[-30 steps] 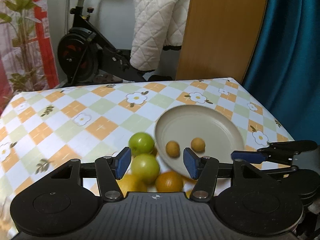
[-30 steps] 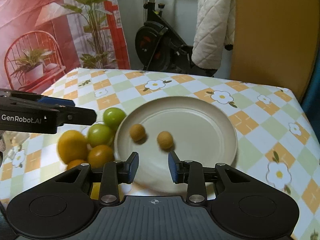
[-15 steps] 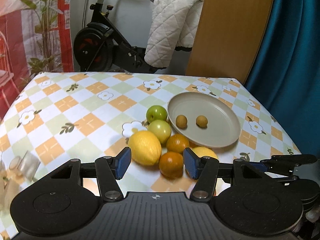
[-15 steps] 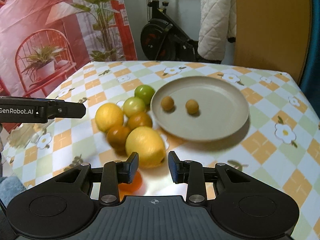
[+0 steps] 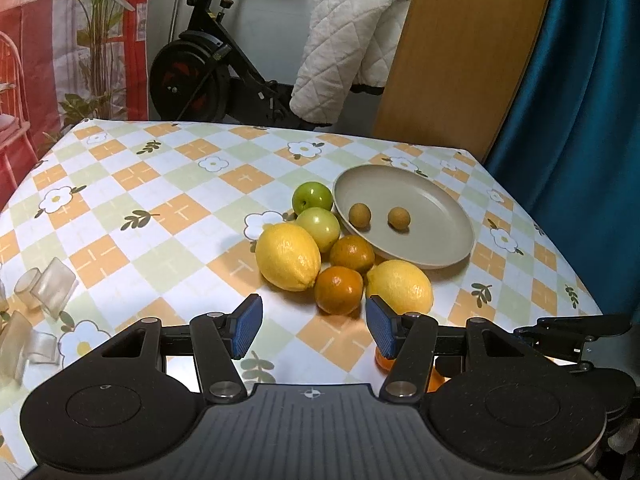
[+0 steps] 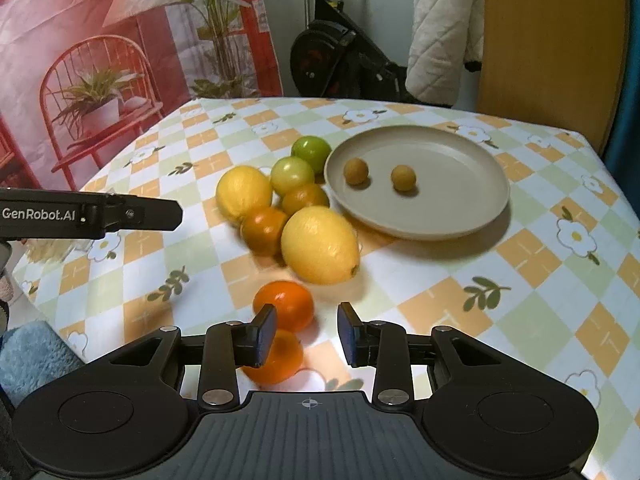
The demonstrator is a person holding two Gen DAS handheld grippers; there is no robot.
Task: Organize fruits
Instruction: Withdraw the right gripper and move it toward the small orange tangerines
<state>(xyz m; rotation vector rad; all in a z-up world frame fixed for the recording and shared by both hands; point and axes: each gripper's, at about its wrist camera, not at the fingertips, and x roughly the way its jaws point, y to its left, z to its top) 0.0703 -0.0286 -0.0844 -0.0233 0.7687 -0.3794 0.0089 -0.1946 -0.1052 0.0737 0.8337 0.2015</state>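
Note:
A beige plate [image 5: 432,200] on the flowered tablecloth holds two small brown fruits [image 5: 359,215] [image 5: 399,218]. Beside its left rim sit two green apples [image 5: 313,199] [image 5: 319,228], two lemons [image 5: 288,256] [image 5: 400,286] and two dark oranges [image 5: 338,290] [image 5: 352,254]. My left gripper [image 5: 314,330] is open and empty, just short of the front orange. My right gripper [image 6: 307,332] stands narrowly open with nothing between its pads. One bright orange [image 6: 284,306] lies just beyond its left finger, and another [image 6: 276,356] is partly hidden under that finger.
Clear plastic pieces [image 5: 48,288] lie near the table's left edge. Behind the table stand an exercise bike [image 5: 192,76], a wooden board [image 5: 460,52] and a blue curtain [image 5: 580,100]. A blue cloth [image 6: 32,356] sits below the near left corner.
Both grippers have pulled back from the plate toward the table's near side. The whole fruit cluster and two bright oranges have come into view. Neither gripper's gap has visibly changed.

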